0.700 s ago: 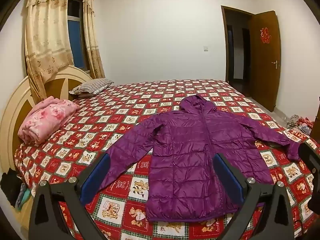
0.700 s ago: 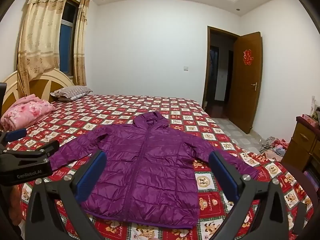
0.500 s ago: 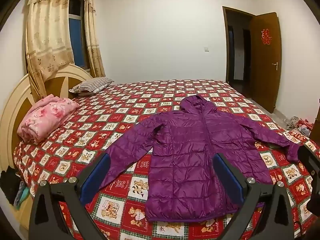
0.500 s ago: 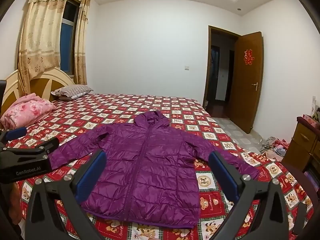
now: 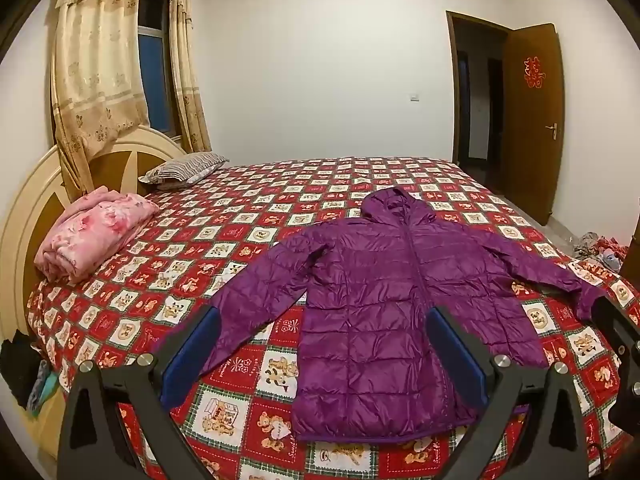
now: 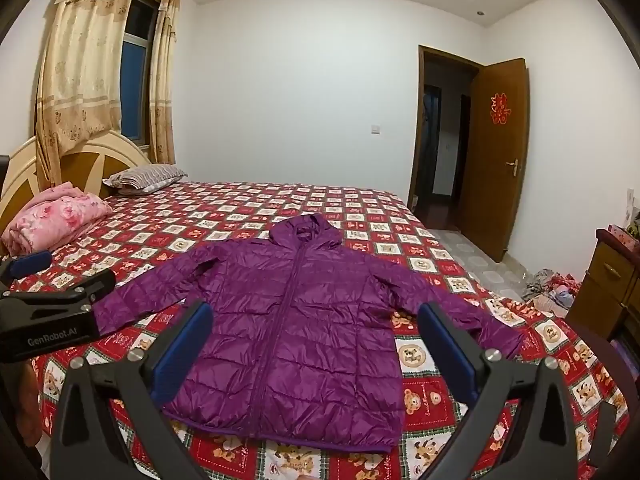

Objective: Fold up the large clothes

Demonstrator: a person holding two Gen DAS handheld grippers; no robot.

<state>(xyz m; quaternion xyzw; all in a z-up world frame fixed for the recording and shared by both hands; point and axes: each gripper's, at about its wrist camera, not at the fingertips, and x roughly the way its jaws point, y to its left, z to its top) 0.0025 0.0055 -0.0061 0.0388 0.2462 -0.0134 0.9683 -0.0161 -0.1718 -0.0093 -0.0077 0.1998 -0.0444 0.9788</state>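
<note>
purple jacket (image 5: 384, 300) lies flat on the bed (image 5: 248, 208), looks light, puffy, slippery. i'd pinch a sleeve cuff. left hand-held gripper (image 5: 324, 356) and right hand-held gripper (image 6: 316, 352) both spread wide, empty.

Both views have shifted slightly rightward: the purple jacket (image 5: 384, 304) and pink bedding (image 5: 92, 236) sit marginally further right in frame. Apparently no object displaced on the bed (image 5: 280, 200).

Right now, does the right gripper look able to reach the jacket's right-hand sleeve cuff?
Probably yes. The right gripper is open above the purple jacket, and its sleeve cuff lies flat on the bedspread with nothing over it.
</note>
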